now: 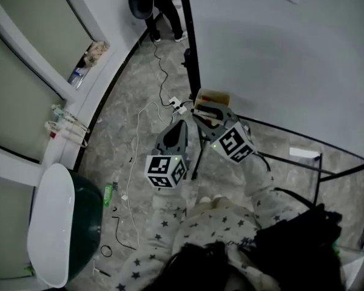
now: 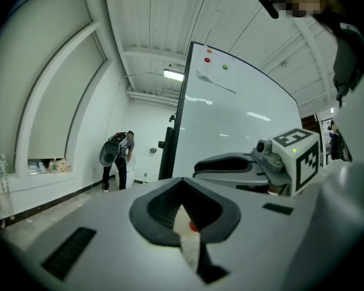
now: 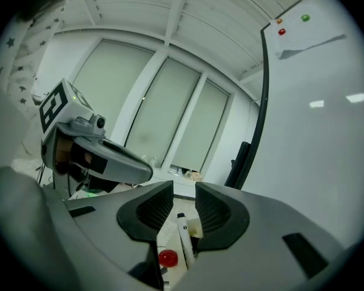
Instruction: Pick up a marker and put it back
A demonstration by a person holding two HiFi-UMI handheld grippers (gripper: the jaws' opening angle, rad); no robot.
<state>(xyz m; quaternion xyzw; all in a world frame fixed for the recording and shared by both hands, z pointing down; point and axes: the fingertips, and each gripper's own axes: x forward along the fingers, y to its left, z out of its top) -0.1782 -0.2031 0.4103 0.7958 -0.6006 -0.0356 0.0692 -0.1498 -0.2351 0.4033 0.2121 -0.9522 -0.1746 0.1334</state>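
Note:
A white marker with a black cap lies in the whiteboard's tray, seen through the gap of my right gripper. That gripper is open and hangs just above the marker without its pads pressing on it. A small red round piece lies beside the marker. In the head view the right gripper reaches to the yellowish tray at the whiteboard's lower corner. My left gripper is held level just left of it, shut and empty, its jaws meeting at the tip.
Cables and a power strip lie on the stone floor. The board's black stand legs spread to the right. A green bin with a white lid stands at the left wall. A person bends over far behind.

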